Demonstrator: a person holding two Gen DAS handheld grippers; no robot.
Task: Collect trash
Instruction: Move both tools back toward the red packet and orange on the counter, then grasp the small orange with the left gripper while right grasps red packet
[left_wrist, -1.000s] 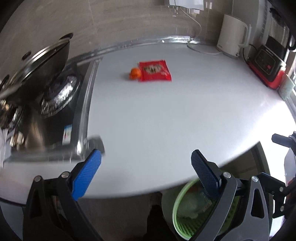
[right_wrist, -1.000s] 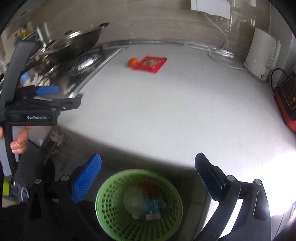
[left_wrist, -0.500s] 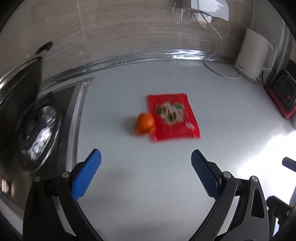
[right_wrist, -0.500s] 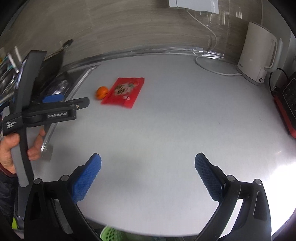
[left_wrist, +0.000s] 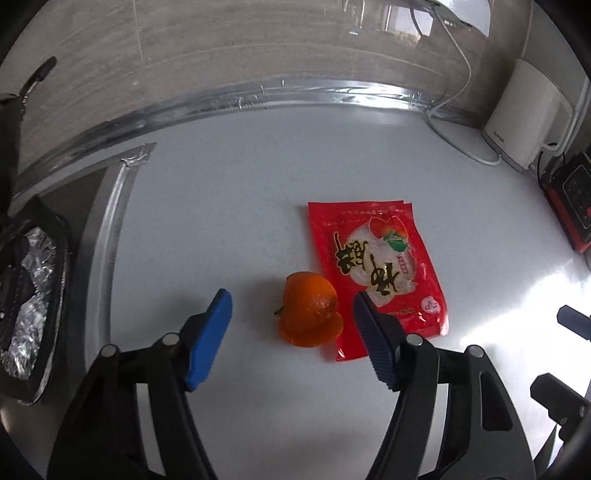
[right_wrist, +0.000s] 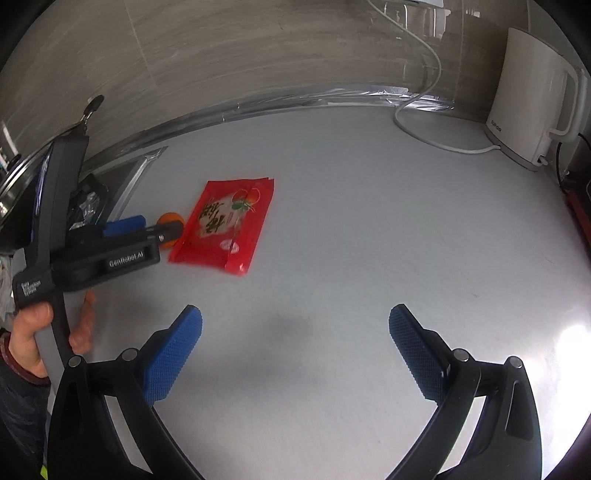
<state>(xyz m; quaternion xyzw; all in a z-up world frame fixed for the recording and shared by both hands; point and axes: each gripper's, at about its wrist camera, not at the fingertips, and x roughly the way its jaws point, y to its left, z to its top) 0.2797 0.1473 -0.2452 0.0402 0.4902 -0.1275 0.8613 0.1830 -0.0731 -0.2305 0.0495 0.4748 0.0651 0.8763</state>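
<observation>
The left gripper (left_wrist: 291, 312) is hanging low over the white counter (left_wrist: 229, 206), tilted steeply down, and its jaws are closing in on the orange peel (left_wrist: 309, 314), which is sitting between the two blue pads (left_wrist: 210, 328) with a clear gap on either side, so nothing is gripped yet. That straddle makes sense: the peel is a domed, curled scrap standing up off the counter, so taking it from both sides looks like the easiest way to pinch it. Right beside it, touching or all but touching its right side, the red snack wrapper (left_wrist: 373, 269) is lying flat, roughly midway along the counter and nearer the back wall than the front edge, close to the metal strip that borders the stove (left_wrist: 33, 295) at the left end. The right-hand pad is overlapping the wrapper's near left corner in the left wrist view, and I'm judging there's some risk of it catching the foil as the jaws shut. Over on the other side, the right gripper (right_wrist: 295, 347) is holding wide open and empty above bare counter, well short of the wrapper (right_wrist: 227, 221), probably lined up to take that piece. From the right wrist view the left gripper (right_wrist: 147, 229) is reaching across with the person's hand (right_wrist: 40, 332) wrapped around its handle. The white kettle (right_wrist: 532, 96) and its cable are standing at the far right corner, out of the way.
</observation>
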